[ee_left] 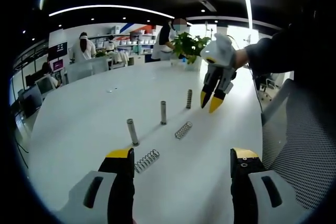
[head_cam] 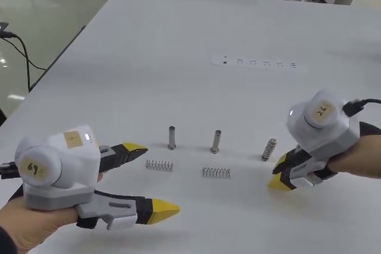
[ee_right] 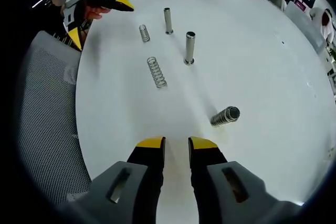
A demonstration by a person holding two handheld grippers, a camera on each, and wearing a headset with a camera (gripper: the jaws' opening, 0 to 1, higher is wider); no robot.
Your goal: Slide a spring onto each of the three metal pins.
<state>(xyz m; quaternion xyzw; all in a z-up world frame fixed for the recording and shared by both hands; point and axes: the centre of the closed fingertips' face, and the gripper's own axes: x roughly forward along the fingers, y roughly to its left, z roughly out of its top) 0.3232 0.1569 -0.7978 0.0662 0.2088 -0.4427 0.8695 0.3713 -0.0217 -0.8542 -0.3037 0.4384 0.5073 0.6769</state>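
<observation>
Facing the left gripper point(ee_left: 181, 153), distant people point(ee_left: 83, 48)

On your desk point(head_cam: 178, 57), three pins stand in a row mid-frame: left pin point(head_cam: 172, 138), middle pin point(head_cam: 216, 141), and right pin point(head_cam: 272, 141) inside a spring point(head_cam: 268, 150). A loose spring point(head_cam: 159, 165) lies just below the left pin, another point(head_cam: 216, 172) below the middle pin. Your left claw point(head_cam: 158, 178) sits lower left, your right claw point(head_cam: 278, 179) lower right.
</observation>
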